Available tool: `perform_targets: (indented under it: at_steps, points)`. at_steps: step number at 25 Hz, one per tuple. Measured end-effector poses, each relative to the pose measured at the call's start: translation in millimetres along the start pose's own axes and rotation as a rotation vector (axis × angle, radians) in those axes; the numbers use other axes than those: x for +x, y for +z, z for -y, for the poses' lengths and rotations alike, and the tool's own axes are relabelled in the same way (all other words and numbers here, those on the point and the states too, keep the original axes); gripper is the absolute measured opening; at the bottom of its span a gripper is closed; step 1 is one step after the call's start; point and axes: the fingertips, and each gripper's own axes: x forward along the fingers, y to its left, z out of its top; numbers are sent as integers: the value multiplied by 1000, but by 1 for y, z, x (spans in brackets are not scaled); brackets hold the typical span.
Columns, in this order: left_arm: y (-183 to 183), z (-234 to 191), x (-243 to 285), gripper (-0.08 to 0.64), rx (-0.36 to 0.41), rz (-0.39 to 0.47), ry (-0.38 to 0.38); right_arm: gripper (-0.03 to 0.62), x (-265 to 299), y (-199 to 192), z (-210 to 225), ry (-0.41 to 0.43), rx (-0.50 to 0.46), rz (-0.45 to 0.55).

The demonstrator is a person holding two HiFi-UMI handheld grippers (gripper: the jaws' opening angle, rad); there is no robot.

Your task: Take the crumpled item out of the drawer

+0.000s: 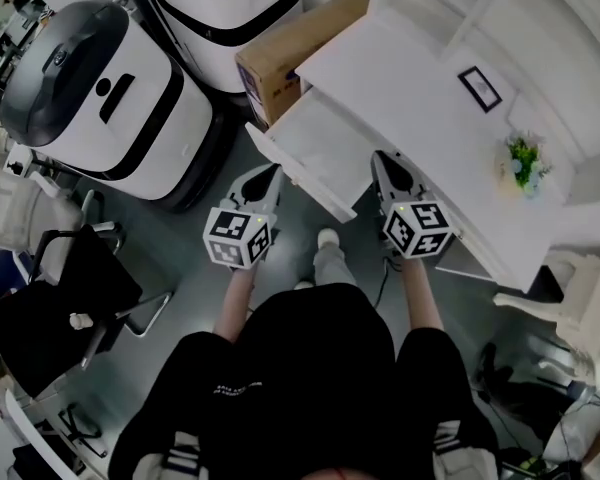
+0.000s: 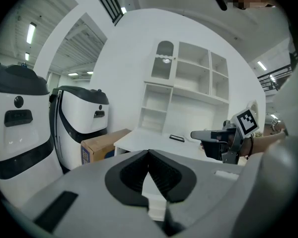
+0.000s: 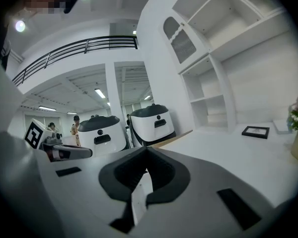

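The white desk's drawer (image 1: 302, 150) stands pulled out toward me, and its inside shows only bare white. No crumpled item is visible in any view. My left gripper (image 1: 272, 171) hovers just before the drawer's front edge; in its own view the left gripper (image 2: 149, 153) has its jaws shut together with nothing between them. My right gripper (image 1: 379, 158) is held at the drawer's right side beside the desk's edge. Seen in its own view, the right gripper (image 3: 147, 150) is also shut and empty.
A cardboard box (image 1: 290, 53) sits at the desk's left end, with two big white-and-black machines (image 1: 100, 98) behind it. On the desk are a small picture frame (image 1: 480, 88) and a flower pot (image 1: 523, 163). A black chair (image 1: 60, 298) stands at my left and a white chair (image 1: 570, 308) at my right.
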Motion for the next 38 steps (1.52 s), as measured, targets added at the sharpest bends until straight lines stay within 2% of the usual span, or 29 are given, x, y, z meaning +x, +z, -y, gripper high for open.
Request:
perform_targets:
  at_steps: [8, 18, 29, 38]
  points:
    - [-13, -15, 49, -2, -55, -67, 45, -8, 54, -28, 21, 96, 23, -126]
    - [-52, -22, 91, -3, -107, -180, 75, -8, 103, -70, 34, 161, 36, -241]
    - [-74, -45, 103, -3, -151, -236, 106, -8, 135, -126, 40, 200, 80, -394]
    - [-86, -61, 127, -3, -157, -294, 86, -8, 168, -170, 44, 206, 92, -513]
